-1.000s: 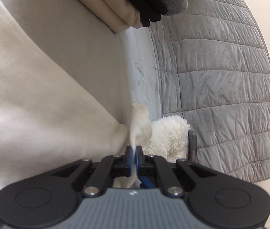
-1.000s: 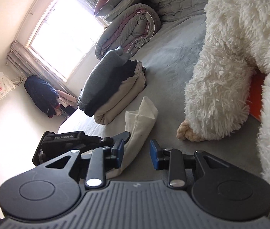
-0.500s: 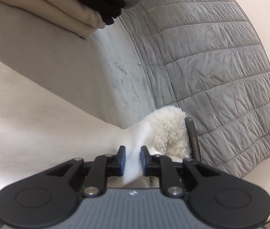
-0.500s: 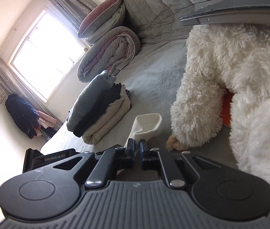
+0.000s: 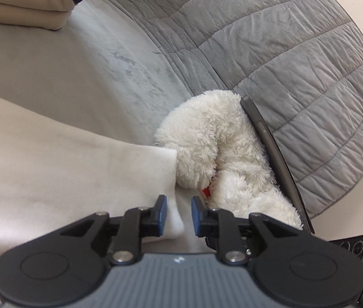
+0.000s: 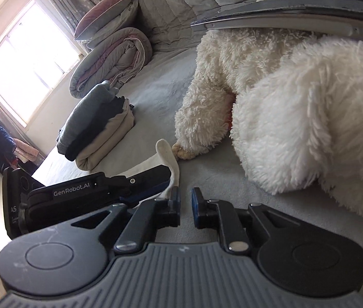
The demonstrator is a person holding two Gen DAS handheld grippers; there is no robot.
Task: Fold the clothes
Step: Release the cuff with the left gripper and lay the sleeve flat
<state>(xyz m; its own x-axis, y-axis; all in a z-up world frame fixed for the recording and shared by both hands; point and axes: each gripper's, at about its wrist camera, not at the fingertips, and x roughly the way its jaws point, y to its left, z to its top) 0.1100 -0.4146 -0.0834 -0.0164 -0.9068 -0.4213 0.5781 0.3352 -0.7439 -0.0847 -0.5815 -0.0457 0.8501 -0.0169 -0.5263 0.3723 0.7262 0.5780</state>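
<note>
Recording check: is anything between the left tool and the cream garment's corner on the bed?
Nothing visible. The left tool is open with the cream fleece garment's corner lying right between its fingers. The fluffy white plush toy sits just beyond that corner, against it, not in the way.

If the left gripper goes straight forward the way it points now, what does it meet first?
Probably the white plush toy, straight ahead of the open left gripper. The cream garment's corner lies by its left finger; depth is uncertain.

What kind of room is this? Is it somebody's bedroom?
Probably a bedroom, yes. There is a rolled-up quilt with a pillow on it by the window, a fluffy white stuffed toy, and a stack of folded clothes on the soft grey bed.
</note>
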